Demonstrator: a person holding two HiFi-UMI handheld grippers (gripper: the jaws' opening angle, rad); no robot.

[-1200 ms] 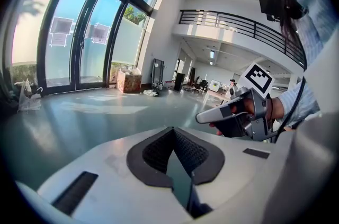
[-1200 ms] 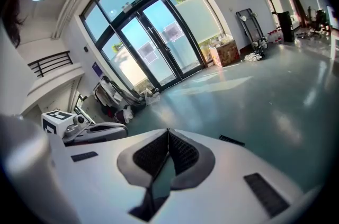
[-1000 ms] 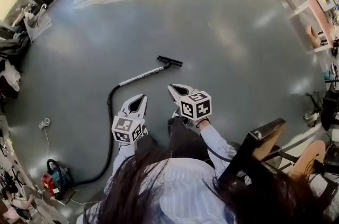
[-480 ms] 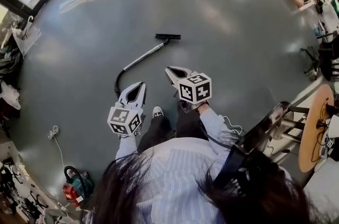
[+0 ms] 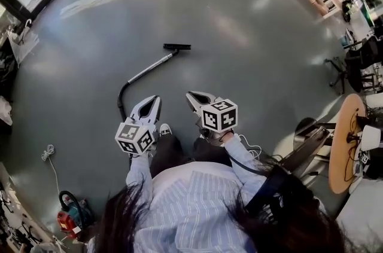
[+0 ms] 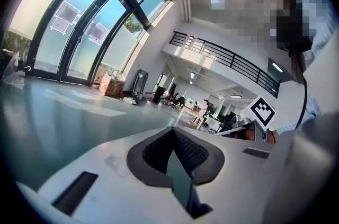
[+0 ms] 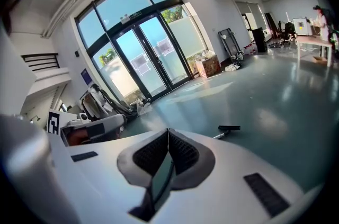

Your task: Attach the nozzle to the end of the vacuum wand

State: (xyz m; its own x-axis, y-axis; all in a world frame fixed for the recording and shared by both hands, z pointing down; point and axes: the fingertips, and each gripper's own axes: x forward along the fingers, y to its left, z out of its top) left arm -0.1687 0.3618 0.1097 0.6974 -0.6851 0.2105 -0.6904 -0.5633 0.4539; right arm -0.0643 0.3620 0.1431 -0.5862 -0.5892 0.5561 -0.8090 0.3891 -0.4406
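1. Grey floor (image 5: 251, 66): the vacuum parts lie on it.
2. Vacuum wand (image 5: 149, 68): flat on the floor, beyond both grippers; a black hose (image 5: 121, 103) joins its near end.
3. Left gripper (image 5: 155, 100) and right gripper (image 5: 190, 94): side by side, jaws pressed together, nothing between them.
4. Nozzle (image 5: 177, 46): crosswise at the wand's far end, touching it.

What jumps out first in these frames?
Two grippers with marker cubes, the left gripper and the right gripper, sit at the centre of the head view, both shut and empty. On the grey floor ahead of them lies the vacuum wand, with a black nozzle at its far end and the hose curving back. A red and teal vacuum cleaner stands at lower left.
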